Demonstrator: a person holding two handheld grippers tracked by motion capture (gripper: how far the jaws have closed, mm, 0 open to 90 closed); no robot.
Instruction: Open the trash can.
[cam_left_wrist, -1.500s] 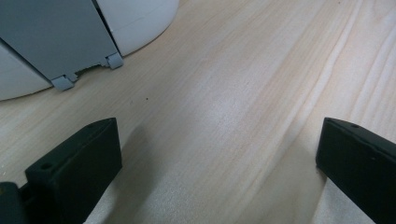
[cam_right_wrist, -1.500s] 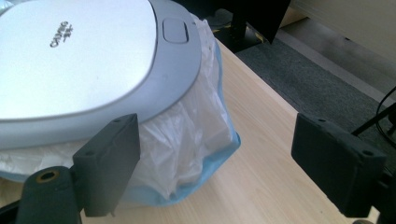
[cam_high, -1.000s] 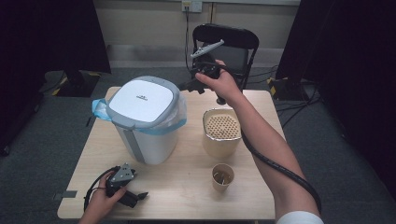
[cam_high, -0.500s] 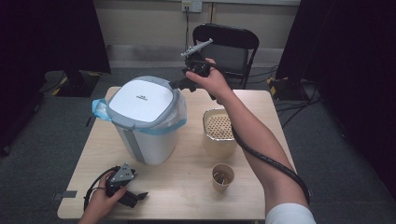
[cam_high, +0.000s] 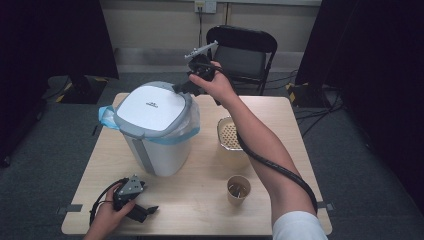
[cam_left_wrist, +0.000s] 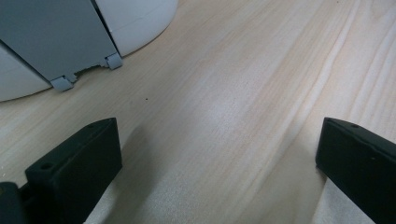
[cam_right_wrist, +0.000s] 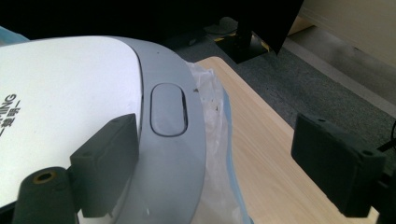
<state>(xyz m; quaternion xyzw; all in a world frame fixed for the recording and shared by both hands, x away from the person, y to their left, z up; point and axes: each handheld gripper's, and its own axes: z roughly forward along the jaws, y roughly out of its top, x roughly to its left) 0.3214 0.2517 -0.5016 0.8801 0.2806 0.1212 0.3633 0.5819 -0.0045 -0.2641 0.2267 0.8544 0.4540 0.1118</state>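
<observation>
Right gripper (cam_high: 181, 88), fingers wide, hovers at the bin (cam_high: 156, 127) lid's button (cam_right_wrist: 169, 109); next, likely press it.

Bin lid (cam_right_wrist: 60, 102): smooth plastic, white in the middle, grey round the rim, a bit shiny under your right gripper (cam_right_wrist: 224, 168).
Bin liner (cam_high: 187, 125): thin, crinkly, see-through plastic.
Table (cam_left_wrist: 233, 93): pale wood with grain lines, smooth and matt under your left gripper (cam_left_wrist: 219, 163).
Jaws: black matt plastic.
Cup (cam_high: 238, 189): brown paper.
Floor (cam_high: 365, 165): rough grey carpet.
</observation>
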